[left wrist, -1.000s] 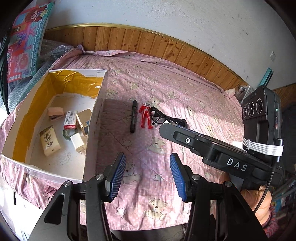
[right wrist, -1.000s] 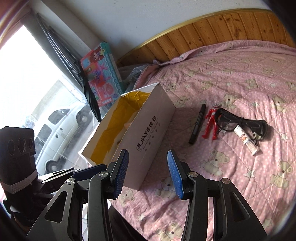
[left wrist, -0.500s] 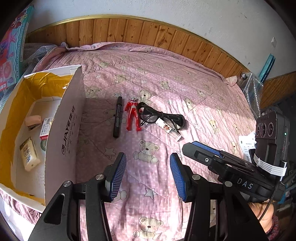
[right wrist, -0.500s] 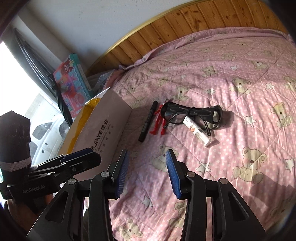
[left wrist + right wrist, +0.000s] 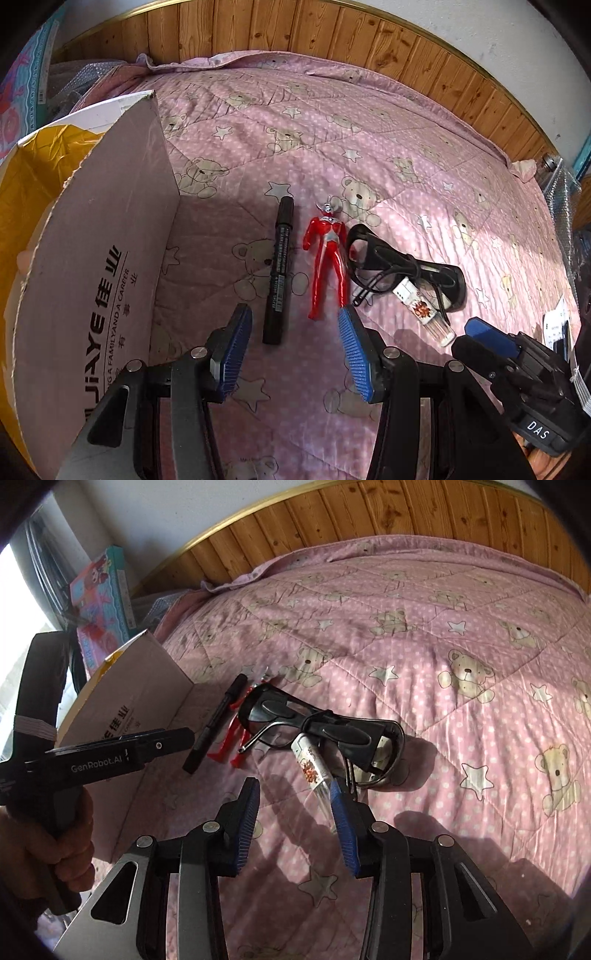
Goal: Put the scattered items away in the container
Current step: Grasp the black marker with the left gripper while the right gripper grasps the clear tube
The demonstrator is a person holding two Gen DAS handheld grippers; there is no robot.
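Remaining on the bed [image 5: 388, 155] beside the cardboard box [image 5: 92, 266]: black marker [image 5: 279, 269], red figure [image 5: 327, 258], glasses [image 5: 321, 731] and small tube [image 5: 314, 771]. Both the left gripper [image 5: 295, 350] and right gripper [image 5: 293, 819] hover wide and empty; box contents largely hidden.

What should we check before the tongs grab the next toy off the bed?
1. Left tongs open and empty: ok.
2. Right tongs open and empty: ok.
3. Black marker and red figure lie apart, so either can be picked alone: ok.
4. Small tube free of the glasses: not ok, they overlap.
5. Cardboard box open on top: ok.
6. Space left inside the box: cannot tell, its wall hides the inside.
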